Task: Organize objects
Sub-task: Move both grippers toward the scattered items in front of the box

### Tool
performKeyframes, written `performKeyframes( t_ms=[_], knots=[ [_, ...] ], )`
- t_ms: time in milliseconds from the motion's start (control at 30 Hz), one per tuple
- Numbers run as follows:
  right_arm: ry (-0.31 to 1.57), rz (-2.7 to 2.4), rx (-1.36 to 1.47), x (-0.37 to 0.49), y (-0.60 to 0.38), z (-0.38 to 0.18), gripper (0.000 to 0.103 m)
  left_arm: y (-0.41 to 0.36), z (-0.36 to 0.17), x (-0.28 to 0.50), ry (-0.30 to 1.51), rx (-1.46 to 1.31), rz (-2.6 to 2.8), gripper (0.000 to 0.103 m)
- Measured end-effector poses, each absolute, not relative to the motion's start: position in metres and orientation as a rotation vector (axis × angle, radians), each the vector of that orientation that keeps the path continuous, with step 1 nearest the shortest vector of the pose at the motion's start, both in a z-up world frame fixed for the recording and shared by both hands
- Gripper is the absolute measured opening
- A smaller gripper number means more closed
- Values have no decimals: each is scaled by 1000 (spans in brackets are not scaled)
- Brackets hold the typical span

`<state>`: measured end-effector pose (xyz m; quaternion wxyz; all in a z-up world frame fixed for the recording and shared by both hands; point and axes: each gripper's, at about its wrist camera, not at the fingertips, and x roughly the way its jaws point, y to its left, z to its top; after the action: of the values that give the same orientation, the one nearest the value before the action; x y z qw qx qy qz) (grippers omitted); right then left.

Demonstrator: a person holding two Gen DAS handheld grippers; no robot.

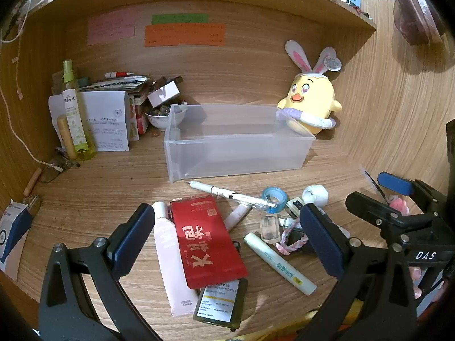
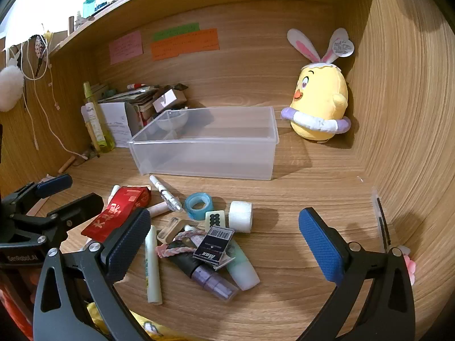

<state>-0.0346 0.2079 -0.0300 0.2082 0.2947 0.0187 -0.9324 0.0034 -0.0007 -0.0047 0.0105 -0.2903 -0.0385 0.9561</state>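
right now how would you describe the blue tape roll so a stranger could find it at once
Find the clear plastic bin in the middle of the desk; a clutter pile lies in front of it. The blue tape roll sits at the pile's far edge, between a white pen and a white roll, the only translucent blue ring.

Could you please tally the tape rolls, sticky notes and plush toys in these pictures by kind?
Tape rolls: 2, a blue tape roll and a white tape roll
Paper sticky notes on the back wall: 3, pink, green, orange
Yellow chick plush toys: 1
Total: 6
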Motion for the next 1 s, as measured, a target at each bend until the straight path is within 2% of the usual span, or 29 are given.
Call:
performKeyframes(
  t_ms=[1000],
  knots=[
    [48, -2574, 836, -33, 203, -33, 103, -2, -8, 3, -140, -928, 2966, 103]
  ],
)
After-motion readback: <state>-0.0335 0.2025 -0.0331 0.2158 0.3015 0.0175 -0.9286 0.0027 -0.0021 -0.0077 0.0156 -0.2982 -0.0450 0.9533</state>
